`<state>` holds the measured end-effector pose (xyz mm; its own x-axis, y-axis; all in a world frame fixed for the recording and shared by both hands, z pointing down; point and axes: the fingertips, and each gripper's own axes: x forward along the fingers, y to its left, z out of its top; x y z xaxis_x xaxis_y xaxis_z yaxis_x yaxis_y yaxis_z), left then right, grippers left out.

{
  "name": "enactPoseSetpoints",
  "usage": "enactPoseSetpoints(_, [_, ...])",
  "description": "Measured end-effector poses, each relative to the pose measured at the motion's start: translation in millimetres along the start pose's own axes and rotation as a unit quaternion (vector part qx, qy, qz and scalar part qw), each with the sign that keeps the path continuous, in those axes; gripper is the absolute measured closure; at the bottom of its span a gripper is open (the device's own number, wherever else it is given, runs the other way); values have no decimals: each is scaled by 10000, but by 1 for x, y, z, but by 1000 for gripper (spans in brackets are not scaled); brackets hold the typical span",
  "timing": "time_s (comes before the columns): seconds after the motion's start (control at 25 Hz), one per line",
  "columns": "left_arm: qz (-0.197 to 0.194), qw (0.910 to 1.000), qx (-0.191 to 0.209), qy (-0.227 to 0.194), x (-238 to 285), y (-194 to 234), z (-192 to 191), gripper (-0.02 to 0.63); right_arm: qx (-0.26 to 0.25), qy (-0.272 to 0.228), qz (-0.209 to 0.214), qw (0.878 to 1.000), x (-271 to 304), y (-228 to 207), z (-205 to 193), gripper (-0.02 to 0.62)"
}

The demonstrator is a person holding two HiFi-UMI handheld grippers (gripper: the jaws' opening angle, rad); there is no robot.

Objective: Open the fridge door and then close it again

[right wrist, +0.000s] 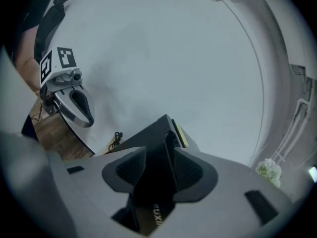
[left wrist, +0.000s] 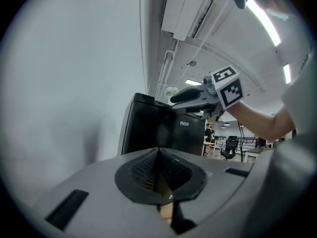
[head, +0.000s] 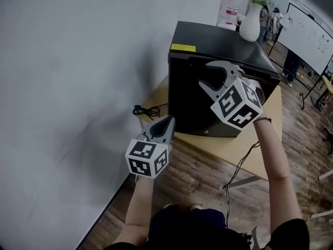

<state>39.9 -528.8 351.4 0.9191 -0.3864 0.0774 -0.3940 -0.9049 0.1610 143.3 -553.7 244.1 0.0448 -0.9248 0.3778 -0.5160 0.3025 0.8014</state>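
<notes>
The fridge (head: 200, 108) is a small black cube standing upright on a wooden counter (head: 250, 150), close to the white wall (head: 78, 61). Its door (left wrist: 163, 133), with pale lettering near the top, sits flush and closed. A yellow label (head: 183, 48) lies on its top front edge.

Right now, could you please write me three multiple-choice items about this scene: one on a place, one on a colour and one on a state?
1. Where does the white vase stand?
A. on a shelf
B. on top of the black fridge
C. on a chair

2. What colour is the label on the fridge's top?
A. red
B. blue
C. yellow

3. The jaws of the left gripper are:
A. together, with nothing between them
B. wide apart
C. closed on a cup

Key: 1 B, the head view shows the vase at the far corner of the fridge's top; 2 C, the label at the near top edge is yellow; 3 A, the left gripper view shows the pads meeting.
</notes>
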Motion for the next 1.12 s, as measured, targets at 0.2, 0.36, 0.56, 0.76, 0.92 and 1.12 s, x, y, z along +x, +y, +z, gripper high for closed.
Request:
enactPoseSetpoints(0.2, [-140, 9999, -2, 59, 5, 10, -2, 600, -420, 585, 68, 9974, 22, -5, -10, 437])
enactPoseSetpoints(0.36, [-142, 9998, -62, 145, 2, 21, -10, 600, -803, 1057, 19, 9911, 38, -2, -19, 443])
enactPoseSetpoints(0.56, [-116, 9996, -138, 202, -1, 33, -18, 600, -697, 1282, -17, 9893, 40, -1, -20, 443])
enactPoseSetpoints(0.76, [-190, 9994, -178, 245, -1, 36, -25, 600, -705, 1457, -31, 9868, 43, 0, -22, 443])
enactPoseSetpoints(0.92, [-223, 9992, -226, 239, -2, 37, -29, 600, -734, 1548, -27, 9852, 43, 0, -22, 446])
enactPoseSetpoints(1.12, [-196, 9991, -253, 260, -4, 35, -32, 600, -828, 1581, -42, 9839, 43, 0, -22, 451])
